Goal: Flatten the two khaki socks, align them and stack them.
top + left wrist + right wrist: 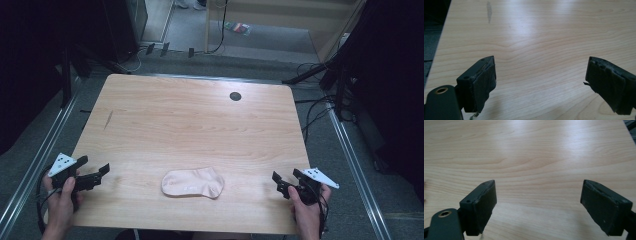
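While both grippers idle with jaws apart, the sock (193, 183) lies flat at 6 o'clock on the counter (190, 120), between them. The left gripper (98, 173) and right gripper (282, 182) should probably close in low, pinching opposite ends without bunching it.

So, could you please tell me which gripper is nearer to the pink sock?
The right, though only slightly. The right gripper sits off the pink sock toward the table's right edge; the left gripper sits a bit farther off toward the left edge. Both are open, touching nothing.
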A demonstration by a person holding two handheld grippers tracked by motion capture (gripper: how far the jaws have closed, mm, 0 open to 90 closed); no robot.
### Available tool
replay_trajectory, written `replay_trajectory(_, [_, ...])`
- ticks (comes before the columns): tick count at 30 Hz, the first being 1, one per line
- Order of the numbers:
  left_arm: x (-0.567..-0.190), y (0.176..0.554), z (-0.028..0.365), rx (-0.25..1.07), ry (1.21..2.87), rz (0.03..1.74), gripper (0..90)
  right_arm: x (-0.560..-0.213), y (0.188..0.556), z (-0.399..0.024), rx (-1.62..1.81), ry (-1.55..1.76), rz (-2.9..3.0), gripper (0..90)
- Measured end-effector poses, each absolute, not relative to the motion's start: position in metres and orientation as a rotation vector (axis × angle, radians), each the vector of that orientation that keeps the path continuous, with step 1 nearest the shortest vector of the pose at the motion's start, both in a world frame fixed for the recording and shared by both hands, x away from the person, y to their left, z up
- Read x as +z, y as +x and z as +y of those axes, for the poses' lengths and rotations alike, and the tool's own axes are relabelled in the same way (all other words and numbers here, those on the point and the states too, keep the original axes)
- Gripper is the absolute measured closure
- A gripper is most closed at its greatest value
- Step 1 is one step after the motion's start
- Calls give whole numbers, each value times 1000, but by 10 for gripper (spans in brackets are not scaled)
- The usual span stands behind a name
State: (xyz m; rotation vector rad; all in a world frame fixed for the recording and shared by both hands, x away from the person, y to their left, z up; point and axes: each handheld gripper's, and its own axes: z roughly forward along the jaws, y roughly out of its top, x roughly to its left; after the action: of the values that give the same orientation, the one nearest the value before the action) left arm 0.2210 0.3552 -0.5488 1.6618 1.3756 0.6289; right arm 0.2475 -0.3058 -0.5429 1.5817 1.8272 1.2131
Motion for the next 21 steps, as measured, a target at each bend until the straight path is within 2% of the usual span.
replay_trajectory(13, [-551,211,371,688,1619,1401,103,-547,226,-330,1223,1540,1797,138])
replay_trajectory(21, [-552,213,370,679,1623,1424,127,-548,224,-330,1220,1543,1814,139])
